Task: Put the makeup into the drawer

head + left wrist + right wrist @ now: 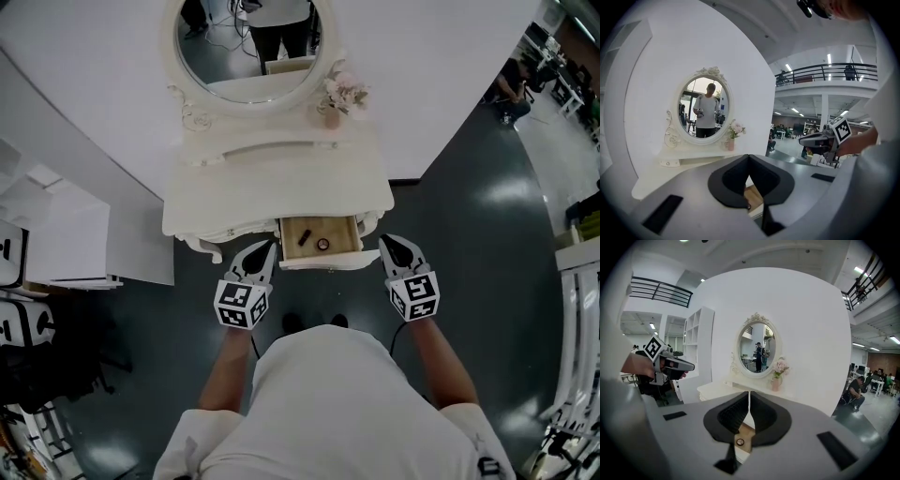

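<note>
- Closest in the head view: a white-topped torso and two bare forearms stretched forward, one to each tool.
- Got the left gripper [267,249] just off the left front corner of the open drawer [319,262]. Tips angled in toward it, jaws pressed together, nothing pinched.
- Same deal with the right gripper [388,244] off the right front corner. Jaws together bar a hairline slit, holding nothing.
- Both aimed forward and a bit down, about level with each other, drawer front poking out between them.
- Down in the drawer on the wooden bottom: the makeup. A dark stick [306,236] lying slanted, a small round piece [322,244] just beside it, both clear of either gripper.
- Only in the right gripper view: that round piece peeking out under the closed jaws. Just a sliver of the wood in the left gripper view.
- Each gripper view catching the other gripper off to the side, marker cube on top. Only the head view fitting both grippers and the drawer together.
- Farther back: cream dressing table [281,178], vase of pink flowers [336,98] at its rear right, oval mirror [251,47] behind, white wall panel past that.
- In the left gripper view's mirror: a standing person in a white top. Only legs from the head view.
- Around it all: dark glossy floor [469,216], white shelving [56,225] to the left, a seated person [857,390] far off right.
</note>
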Motion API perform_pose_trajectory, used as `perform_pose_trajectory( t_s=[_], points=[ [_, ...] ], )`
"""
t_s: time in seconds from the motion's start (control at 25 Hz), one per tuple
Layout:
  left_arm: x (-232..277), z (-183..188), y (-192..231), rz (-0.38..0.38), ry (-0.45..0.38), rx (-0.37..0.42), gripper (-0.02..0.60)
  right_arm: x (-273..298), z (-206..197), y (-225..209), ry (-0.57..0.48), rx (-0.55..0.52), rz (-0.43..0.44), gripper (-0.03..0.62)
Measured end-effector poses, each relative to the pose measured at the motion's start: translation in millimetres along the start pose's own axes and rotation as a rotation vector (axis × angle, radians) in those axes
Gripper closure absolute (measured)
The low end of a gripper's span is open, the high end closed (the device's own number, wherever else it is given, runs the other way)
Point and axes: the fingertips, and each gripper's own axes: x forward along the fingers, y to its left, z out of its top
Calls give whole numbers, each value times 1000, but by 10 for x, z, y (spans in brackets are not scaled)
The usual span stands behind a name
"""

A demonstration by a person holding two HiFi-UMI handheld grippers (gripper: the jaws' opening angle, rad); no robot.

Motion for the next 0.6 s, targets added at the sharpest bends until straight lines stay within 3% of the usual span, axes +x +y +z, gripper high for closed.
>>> perform_pose_trajectory(
  t_s=[0.6],
  points=[
    [-67, -24, 98, 61, 1, -16, 565, 71, 135, 56, -44, -30, 68, 563]
  ],
)
